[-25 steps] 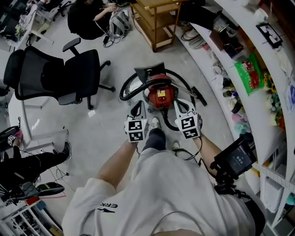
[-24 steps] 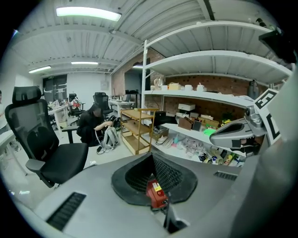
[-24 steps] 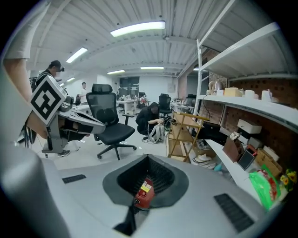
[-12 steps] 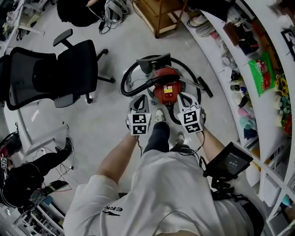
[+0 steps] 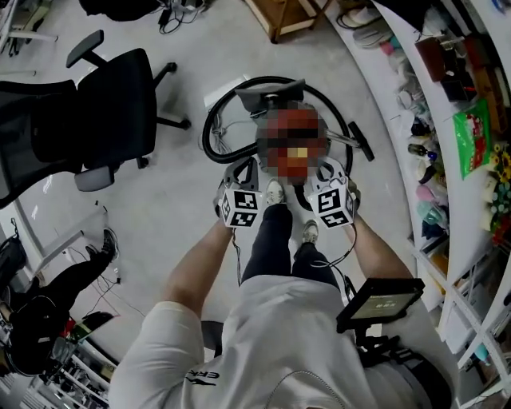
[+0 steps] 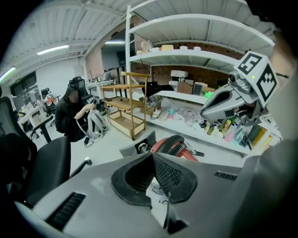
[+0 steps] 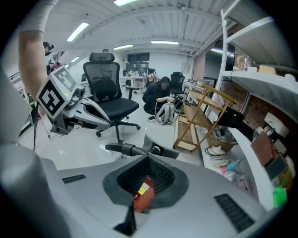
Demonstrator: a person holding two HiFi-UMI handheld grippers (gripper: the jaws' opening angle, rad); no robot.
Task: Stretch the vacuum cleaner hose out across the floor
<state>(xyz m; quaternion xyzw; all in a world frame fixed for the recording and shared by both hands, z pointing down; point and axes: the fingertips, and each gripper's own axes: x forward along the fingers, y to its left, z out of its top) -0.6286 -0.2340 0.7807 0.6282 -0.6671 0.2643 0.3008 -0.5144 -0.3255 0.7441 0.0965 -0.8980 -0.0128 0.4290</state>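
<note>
The left gripper (image 5: 244, 171) and right gripper (image 5: 329, 171) are pointing down side by side, each with its jaws pressing together on nothing. The hose (image 5: 206, 134) is lying coiled on the floor (image 5: 184, 200) around the vacuum (image 6: 174, 146), at twelve o'clock just beyond both grippers. A chair (image 5: 96, 112) is standing at ten o'clock, well apart

The red canister vacuum cleaner (image 6: 184, 152) sits on the pale smooth floor (image 5: 176, 200) right before my feet; its black ribbed hose (image 5: 206, 134) lies coiled around it, looping left and behind; my left gripper (image 5: 242, 166) and right gripper (image 5: 330, 169) hang side by side at its near flanks; a black mesh office chair (image 5: 104, 112) stands well to the left; white curved shelving (image 5: 399, 144) runs along the right; a wooden open rack (image 5: 279, 16) stands beyond the hose.
</note>
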